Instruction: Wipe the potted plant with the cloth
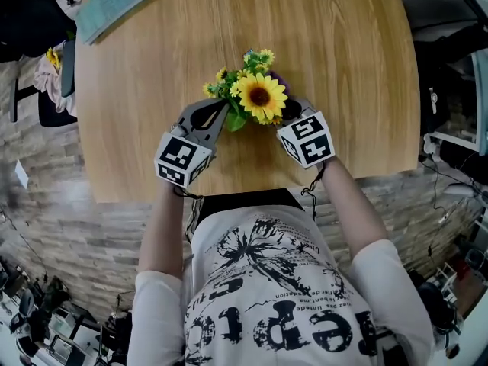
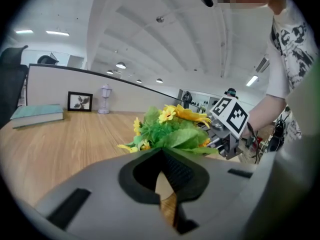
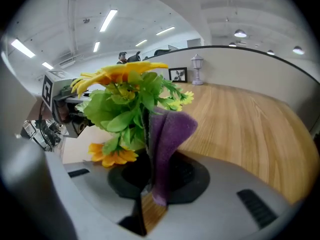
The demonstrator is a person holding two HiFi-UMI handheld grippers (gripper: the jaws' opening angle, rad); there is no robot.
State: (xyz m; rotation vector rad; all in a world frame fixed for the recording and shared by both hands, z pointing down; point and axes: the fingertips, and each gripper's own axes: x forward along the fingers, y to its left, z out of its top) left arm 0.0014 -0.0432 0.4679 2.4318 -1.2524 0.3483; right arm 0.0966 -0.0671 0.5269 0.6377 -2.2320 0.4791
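Wiping step in hand. Right claw [image 3: 149,184] is clamped on the purple cloth [image 3: 170,129], which touches the leaves of the potted plant [image 1: 255,94]. Plant stands on the worktop [image 1: 343,52] between both claws. Left claw [image 2: 161,151] is closed and empty. Next: drag the cloth gently along the leaves.

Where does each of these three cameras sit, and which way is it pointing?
Head view: on the person's head, looking steeply down at the plant on the table; both forearms, shirt, left gripper and right gripper show.
Left gripper view: on the left gripper, facing the plant past its shut jaws; the right forearm shows.
Right gripper view: on the right gripper, facing the plant past jaws pinching the purple cloth.
Shared: both gripper views show the plant and the opposite gripper.
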